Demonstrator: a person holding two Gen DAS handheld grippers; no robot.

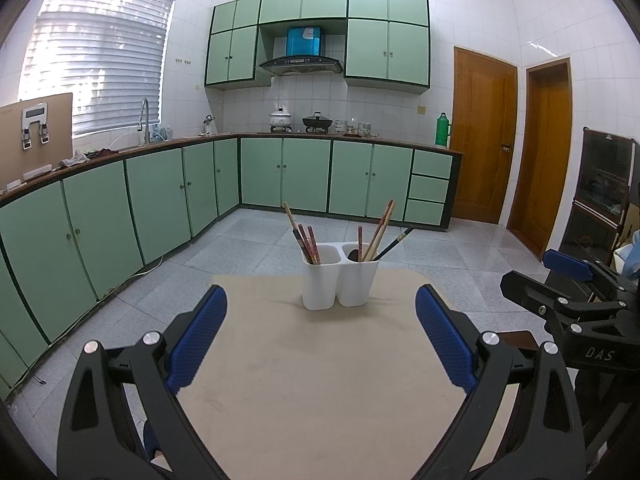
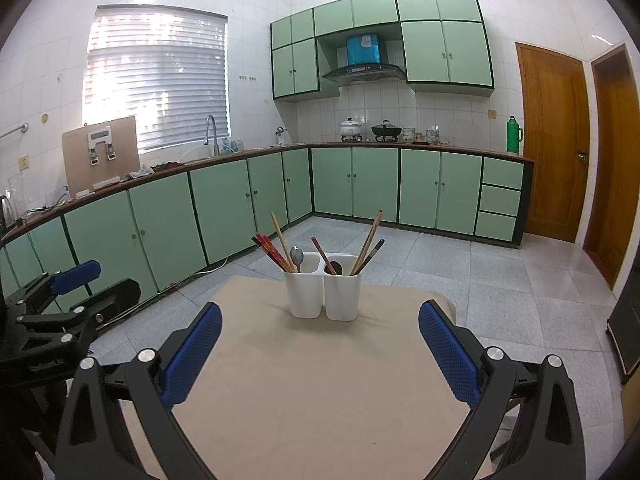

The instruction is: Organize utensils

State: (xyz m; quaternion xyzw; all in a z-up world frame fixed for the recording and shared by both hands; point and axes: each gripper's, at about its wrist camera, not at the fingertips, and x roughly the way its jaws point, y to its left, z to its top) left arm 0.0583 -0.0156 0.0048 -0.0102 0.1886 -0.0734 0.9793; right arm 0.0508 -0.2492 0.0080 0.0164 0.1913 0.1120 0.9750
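A white two-compartment utensil holder (image 1: pixel 339 276) (image 2: pixel 322 294) stands near the far edge of a beige table (image 1: pixel 320 380) (image 2: pixel 320 392). Its left compartment holds red and wooden chopsticks (image 1: pixel 306 240) (image 2: pixel 274 250) and a metal spoon (image 2: pixel 297 257). Its right compartment holds wooden and dark chopsticks (image 1: pixel 380 232) (image 2: pixel 370 242) and a dark spoon (image 2: pixel 334 267). My left gripper (image 1: pixel 320 340) is open and empty over the table, short of the holder. My right gripper (image 2: pixel 320 348) is open and empty too. Each gripper shows at the edge of the other's view.
Green kitchen cabinets (image 1: pixel 160 192) run along the left and back walls. The counter carries a sink tap (image 1: pixel 145 120), pots (image 1: pixel 280 118) and a green flask (image 1: pixel 441 130). Two wooden doors (image 1: pixel 484 136) stand at the right. Grey tiled floor (image 1: pixel 460 256) surrounds the table.
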